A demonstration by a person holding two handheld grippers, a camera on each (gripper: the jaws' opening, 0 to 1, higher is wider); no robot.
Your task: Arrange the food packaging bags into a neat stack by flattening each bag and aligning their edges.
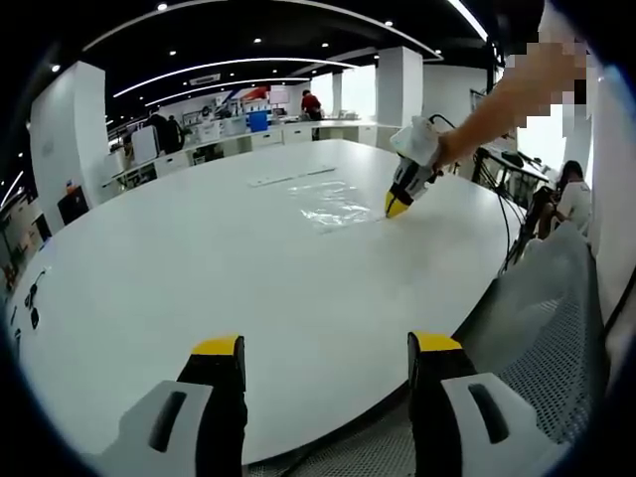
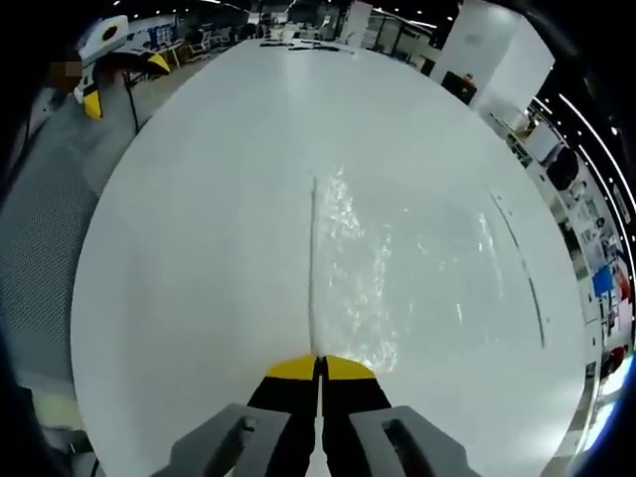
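Two grippers are working over one large white table [image 1: 199, 278]. The left gripper [image 1: 328, 348] is hovering above the near table edge with its yellow-tipped jaws standing wide apart, holding nothing. The right gripper [image 2: 320, 366] is resting low on the table with its jaws pressed together on the near edge of a clear food packaging bag [image 2: 397, 268]; in the left gripper view it [image 1: 397, 204] is appearing from the right, held by a person's hand and tipped down at the bag's corner.

The clear plastic bags [image 1: 333, 204] are lying flat and crinkled near the middle of the table. Being transparent and overlapping, their count cannot be told; a straight seam or edge is running away from the right gripper's tips.

One grey mesh chair back [image 1: 556, 328] is standing just beside the table's right edge. Two thin flat strips [image 1: 293, 177] are lying on the table beyond the bags. White pillars, desks and several people are showing far behind.
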